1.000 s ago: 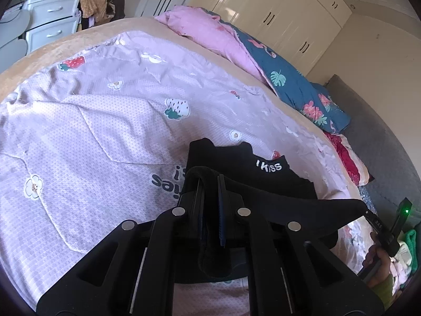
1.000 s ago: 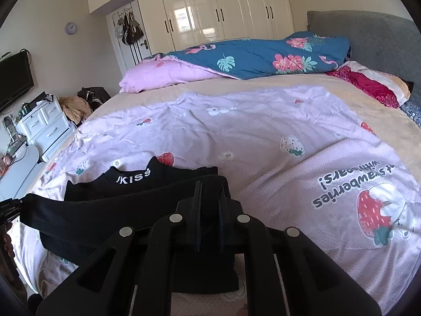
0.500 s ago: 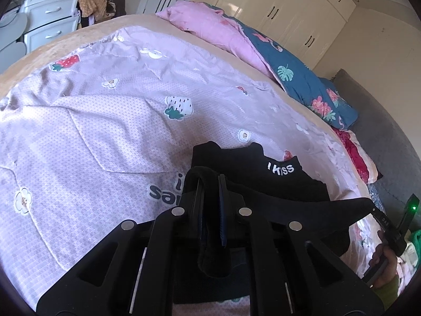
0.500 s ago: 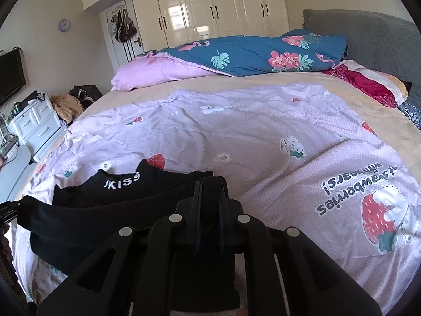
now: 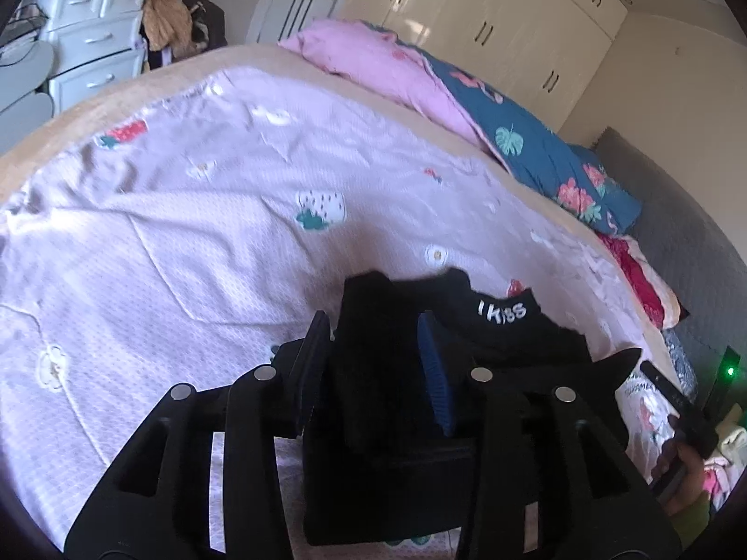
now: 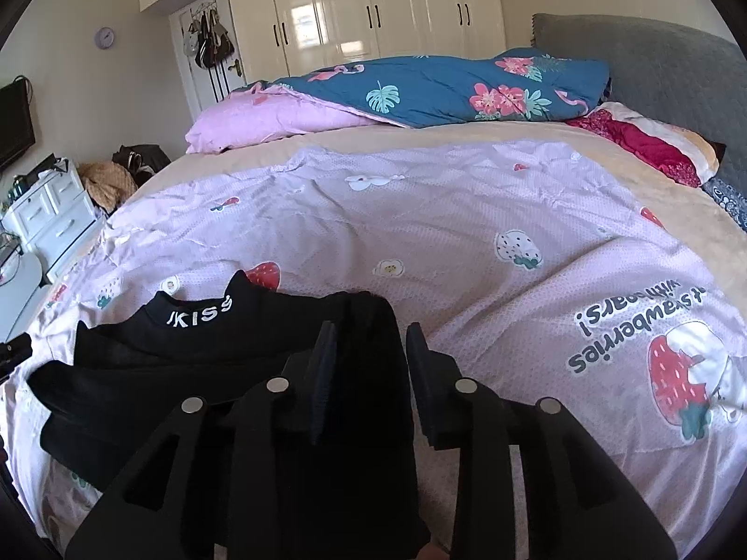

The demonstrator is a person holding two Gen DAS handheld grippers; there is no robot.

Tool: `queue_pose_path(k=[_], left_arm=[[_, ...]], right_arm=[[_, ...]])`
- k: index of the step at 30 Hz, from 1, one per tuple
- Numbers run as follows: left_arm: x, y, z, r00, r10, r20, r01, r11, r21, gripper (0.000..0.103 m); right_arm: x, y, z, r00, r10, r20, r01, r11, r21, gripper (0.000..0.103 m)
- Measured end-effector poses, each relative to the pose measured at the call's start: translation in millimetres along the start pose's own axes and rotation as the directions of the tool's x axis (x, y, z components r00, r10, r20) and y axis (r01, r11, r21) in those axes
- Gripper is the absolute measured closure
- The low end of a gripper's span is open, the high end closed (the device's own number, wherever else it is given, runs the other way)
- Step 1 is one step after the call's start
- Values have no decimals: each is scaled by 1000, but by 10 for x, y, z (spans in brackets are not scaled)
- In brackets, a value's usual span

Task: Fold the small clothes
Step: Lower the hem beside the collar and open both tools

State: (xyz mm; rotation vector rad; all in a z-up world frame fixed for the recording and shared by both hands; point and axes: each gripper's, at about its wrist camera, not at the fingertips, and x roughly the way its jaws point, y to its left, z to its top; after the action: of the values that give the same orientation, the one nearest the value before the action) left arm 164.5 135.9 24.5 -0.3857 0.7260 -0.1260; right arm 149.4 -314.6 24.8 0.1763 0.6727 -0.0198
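Both grippers' fingers (image 5: 317, 350) just parted, one black top (image 6: 196, 359)

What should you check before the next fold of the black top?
1. Left gripper let go: ok. Its jaws have just been opening; black top still lies between them, pads apart.
2. Right gripper let go: ok. Jaws have just been opening, cloth between them.
3. Folded edge lying flat on the strawberry bedspread: cannot tell, the grippers hide it.
4. Collar with white lettering showing at the far edge: ok.
5. Bedspread around the top free of other clothes: ok.
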Motion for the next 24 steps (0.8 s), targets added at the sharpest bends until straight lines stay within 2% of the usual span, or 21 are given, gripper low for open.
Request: queue_pose_path(k=[3, 9, 20, 23, 24], left_arm=[[-106, -53, 4, 1000, -3, 17, 3, 1000, 26, 73], [-218, -220, -148, 1000, -15, -2, 16, 995, 99, 66], [-154, -430, -652, 991, -24, -131, 50, 978, 203, 63], [-97, -464, -767, 987, 6, -162, 34, 968, 248, 68], [-78, -467, -796, 986, 13, -168, 30, 967, 254, 77]], right_arm=[[-104, 14, -24, 1000, 17, 13, -17, 1000, 4, 73], [-306, 95, -126, 998, 58, 25, -58, 998, -13, 72], [-342, 383, -381, 995, 89, -47, -93, 991, -100, 73], [-333, 463, -466, 994, 90, -68, -98, 987, -128, 73], [-326, 487, -498, 993, 89, -76, -99, 985, -138, 73]])
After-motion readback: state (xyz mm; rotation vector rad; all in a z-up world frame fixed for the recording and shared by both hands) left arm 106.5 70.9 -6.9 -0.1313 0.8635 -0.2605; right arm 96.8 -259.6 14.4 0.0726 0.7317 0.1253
